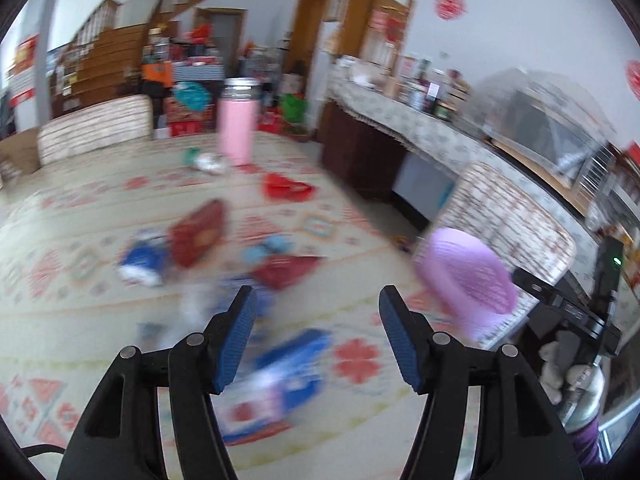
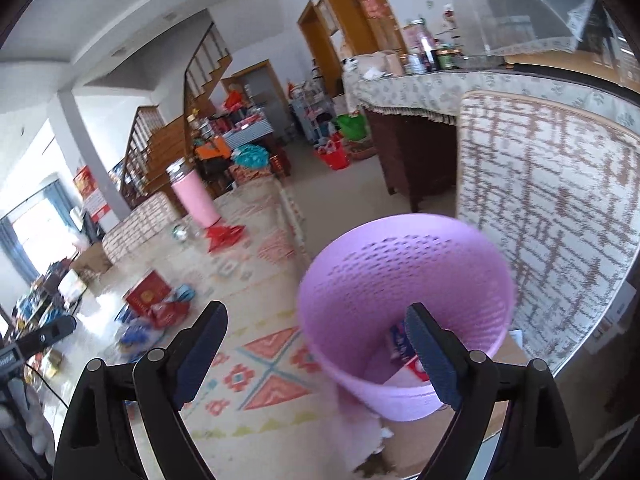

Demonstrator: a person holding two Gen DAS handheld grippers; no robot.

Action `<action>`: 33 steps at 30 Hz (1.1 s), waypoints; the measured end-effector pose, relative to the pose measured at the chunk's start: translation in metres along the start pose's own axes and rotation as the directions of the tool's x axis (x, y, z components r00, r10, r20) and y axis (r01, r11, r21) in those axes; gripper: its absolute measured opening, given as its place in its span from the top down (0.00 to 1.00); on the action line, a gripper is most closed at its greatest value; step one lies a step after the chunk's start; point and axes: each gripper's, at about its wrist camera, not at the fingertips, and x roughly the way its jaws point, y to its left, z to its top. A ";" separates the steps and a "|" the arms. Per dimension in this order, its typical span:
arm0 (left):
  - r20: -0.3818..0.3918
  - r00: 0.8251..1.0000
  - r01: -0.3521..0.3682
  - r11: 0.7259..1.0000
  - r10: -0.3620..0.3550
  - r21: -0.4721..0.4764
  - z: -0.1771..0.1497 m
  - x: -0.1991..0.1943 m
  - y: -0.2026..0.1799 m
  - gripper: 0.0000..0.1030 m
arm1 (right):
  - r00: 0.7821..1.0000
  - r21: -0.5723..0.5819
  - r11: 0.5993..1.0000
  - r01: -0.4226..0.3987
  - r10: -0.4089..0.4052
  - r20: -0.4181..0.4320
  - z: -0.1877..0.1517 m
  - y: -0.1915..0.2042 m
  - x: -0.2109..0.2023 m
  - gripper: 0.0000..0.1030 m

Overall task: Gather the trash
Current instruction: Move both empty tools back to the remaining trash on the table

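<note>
Several pieces of trash lie on the patterned tablecloth [image 1: 80, 208]: a red box [image 1: 198, 232], a blue packet [image 1: 142, 260], red wrappers [image 1: 286, 188] and a blurred blue-and-white packet [image 1: 280, 376]. My left gripper [image 1: 318, 296] hovers open above that last packet, nothing between its fingers. A purple perforated basket [image 2: 408, 280] stands at the table's right edge, also in the left wrist view [image 1: 468, 276], with wrappers [image 2: 400, 344] inside. My right gripper [image 2: 316, 312] is open and empty, its right finger over the basket's mouth.
A pink flask [image 1: 237, 120] stands at the table's far side beside crumpled foil [image 1: 208, 162]. Woven chair backs [image 2: 552, 220] [image 1: 96, 128] flank the table. A cluttered sideboard [image 2: 420, 92] runs along the right wall. Boxes and bags crowd the floor beyond.
</note>
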 end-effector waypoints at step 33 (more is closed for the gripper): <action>-0.161 0.974 -0.168 0.984 0.158 -0.051 0.025 0.134 0.176 0.21 | 0.934 -0.101 0.968 -0.231 0.192 -0.301 -0.067 0.139 0.098 0.09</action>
